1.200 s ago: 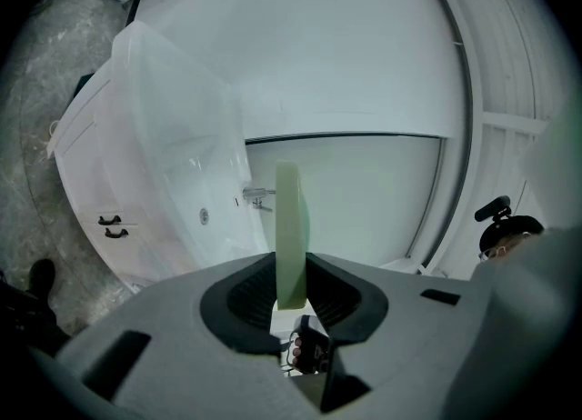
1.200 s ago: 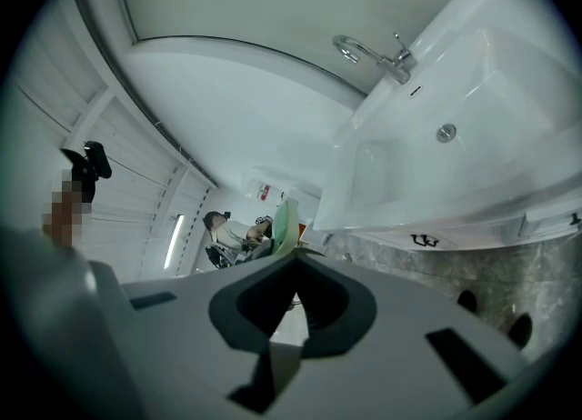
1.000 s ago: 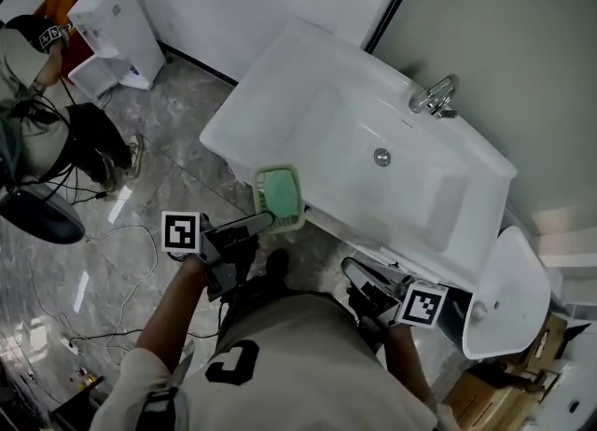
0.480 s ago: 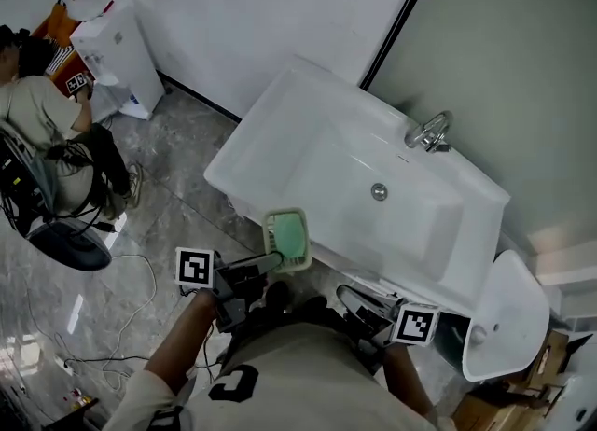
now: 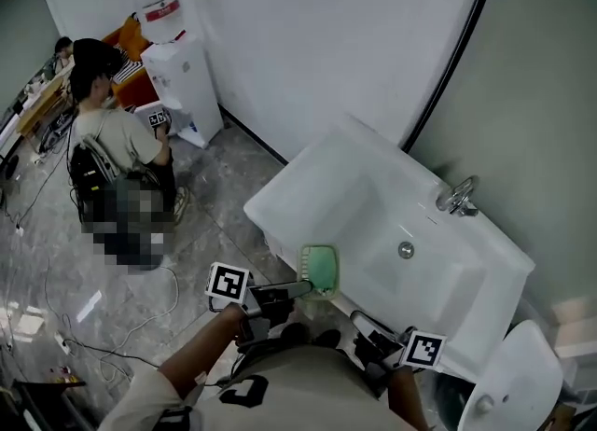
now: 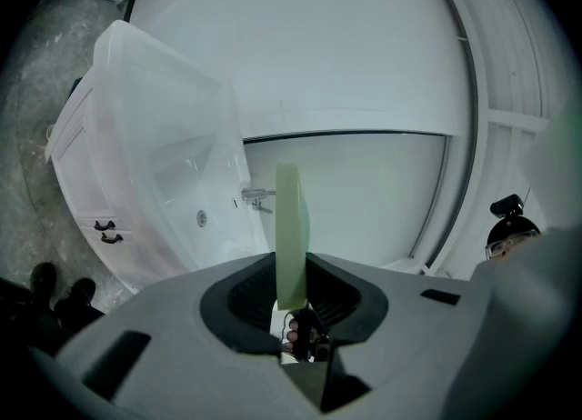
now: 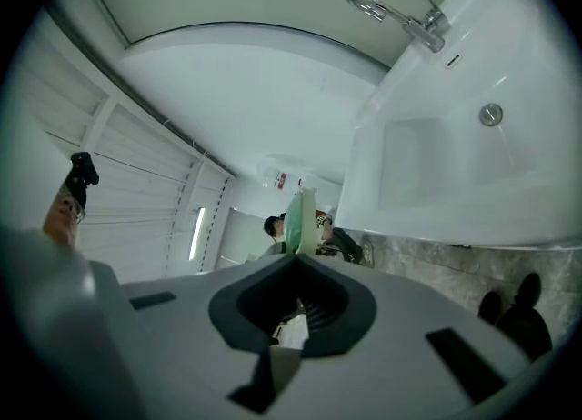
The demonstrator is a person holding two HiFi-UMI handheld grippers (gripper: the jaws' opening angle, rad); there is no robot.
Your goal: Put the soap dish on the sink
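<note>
The pale green soap dish [image 5: 320,269] hangs in the air just before the front rim of the white sink [image 5: 284,198]. My left gripper [image 5: 303,286] is shut on its near end. In the left gripper view the soap dish [image 6: 290,227] stands edge-on between the jaws of the left gripper [image 6: 291,273], with the sink [image 6: 173,164] and its faucet [image 6: 257,198] beyond. My right gripper [image 5: 361,320] sits lower right, shut and holding nothing. The right gripper [image 7: 296,259] view shows the soap dish [image 7: 303,221] past its tips and the sink [image 7: 455,164] to the right.
A chrome faucet [image 5: 459,198] and a drain [image 5: 406,250] mark the sink's far side. A second white basin [image 5: 518,382] lies at lower right. A seated person [image 5: 112,140] and a water dispenser [image 5: 182,84] are at the left, with cables [image 5: 112,326] on the marble floor.
The head view has swung up and left, showing more of the room. In the picture the sink, the left gripper and its dish have shifted right and down, the dish still at the front rim.
</note>
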